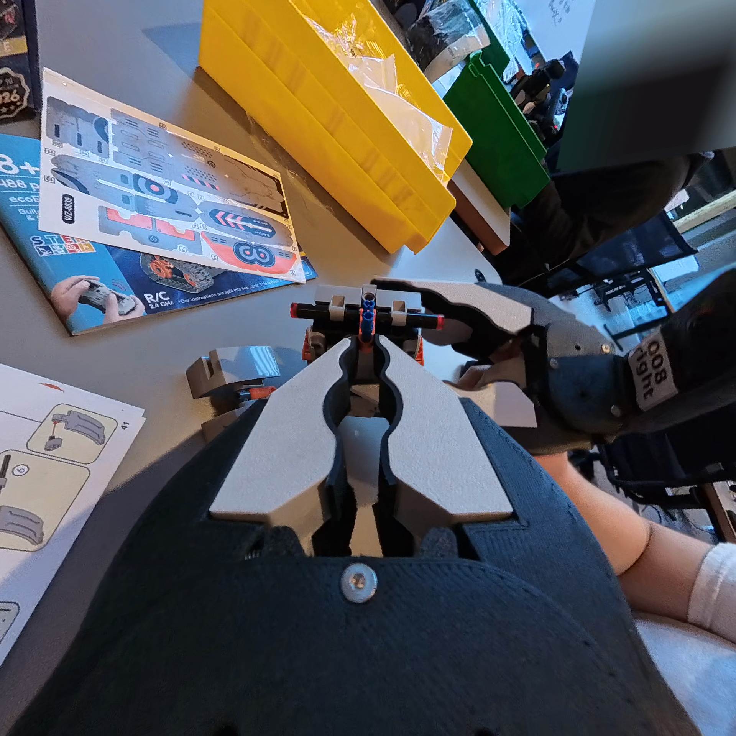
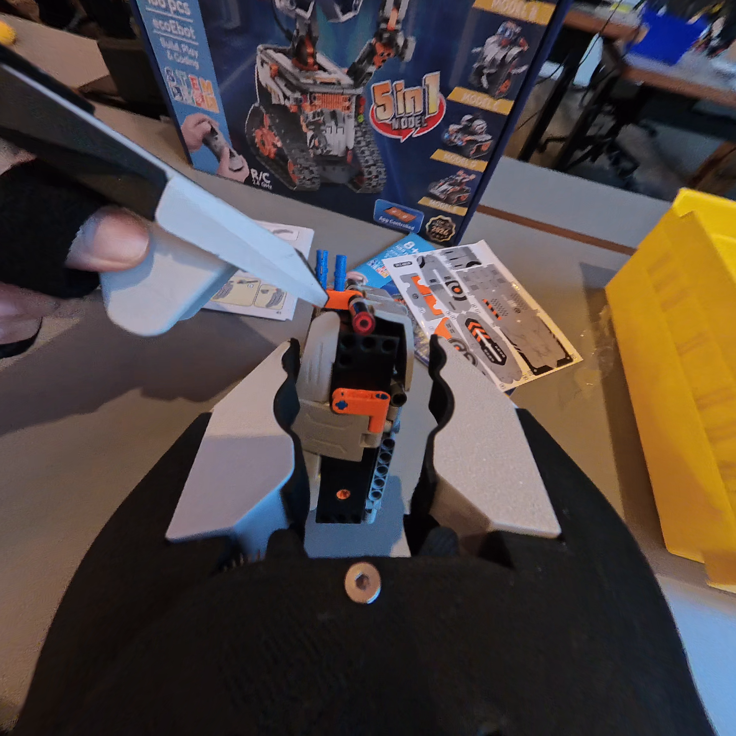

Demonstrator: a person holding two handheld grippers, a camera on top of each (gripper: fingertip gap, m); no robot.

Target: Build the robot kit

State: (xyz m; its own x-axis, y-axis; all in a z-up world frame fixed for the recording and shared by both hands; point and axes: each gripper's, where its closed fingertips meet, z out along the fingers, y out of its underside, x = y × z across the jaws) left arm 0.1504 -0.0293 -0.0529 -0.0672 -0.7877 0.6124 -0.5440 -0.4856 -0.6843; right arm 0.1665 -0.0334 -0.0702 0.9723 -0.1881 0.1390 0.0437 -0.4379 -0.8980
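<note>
A building-block assembly (image 2: 358, 398) of black, grey and orange parts sits between my right gripper's (image 2: 364, 354) fingers, which are shut on its sides. A black axle with red ends (image 1: 366, 316) crosses its top. My left gripper (image 1: 364, 342) is shut on a small orange connector (image 2: 342, 298) with two blue pins (image 2: 340, 271) at the top of the assembly. In the left wrist view the right gripper (image 1: 450, 338) comes in from the right. In the right wrist view a left finger (image 2: 239, 247) comes in from the upper left. A grey curved part (image 1: 239, 362) sticks out on the assembly's left.
On the grey table (image 1: 139, 59) lie a sticker sheet (image 1: 167, 191), a blue booklet (image 1: 99, 278) and an open instruction page (image 1: 51, 458). A yellow bin (image 1: 326, 119) and a green bin (image 1: 502, 131) stand behind. The kit's box (image 2: 358, 99) stands upright at the back. The tips of both grippers are at nearly the same place.
</note>
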